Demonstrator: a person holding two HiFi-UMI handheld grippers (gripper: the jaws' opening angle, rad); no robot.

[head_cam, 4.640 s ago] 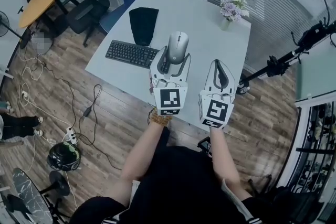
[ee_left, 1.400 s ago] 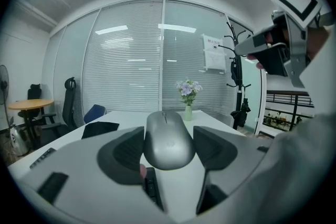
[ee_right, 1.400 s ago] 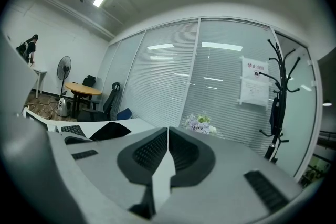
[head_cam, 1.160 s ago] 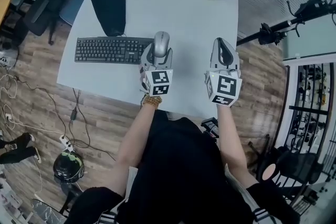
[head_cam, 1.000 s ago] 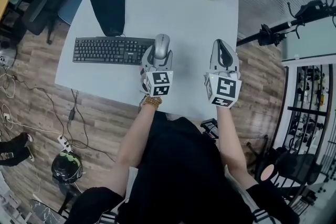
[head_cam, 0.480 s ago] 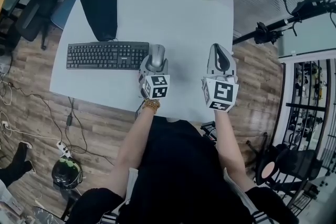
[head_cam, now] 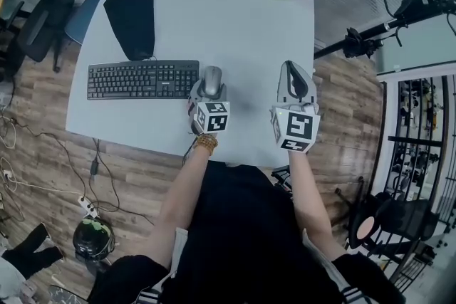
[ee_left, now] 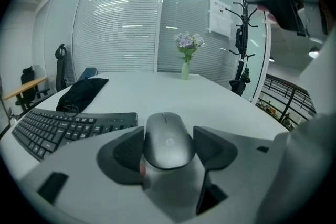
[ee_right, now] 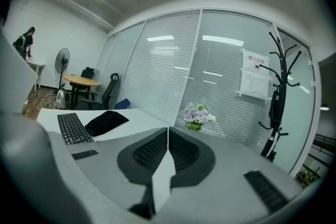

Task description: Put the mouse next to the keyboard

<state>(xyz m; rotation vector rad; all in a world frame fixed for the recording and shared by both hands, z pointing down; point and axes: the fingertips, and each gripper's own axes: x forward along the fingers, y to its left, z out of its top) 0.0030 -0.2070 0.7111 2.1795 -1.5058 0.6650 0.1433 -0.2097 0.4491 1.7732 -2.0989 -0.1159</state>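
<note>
The left hand-held gripper (head_cam: pixel 211 87) clamps the mouse (ee_left: pixel 167 136), long axis straight ahead along its jaws, the keyboard (head_cam: pixel 142 80) ending just to its left on the bench (head_cam: pixel 235 11); the right hand-held gripper (head_cam: pixel 293 72), farther off, is closed on nothing.

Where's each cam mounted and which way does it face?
Head view: on the person's head, facing steeply down at table; shows forearms, left gripper, right gripper.
Left gripper view: on that gripper, facing along jaws shut on the mouse, toward flowers.
Right gripper view: on that gripper, along shut empty jaws, toward blinds.
All three share keyboard and flowers.
</note>
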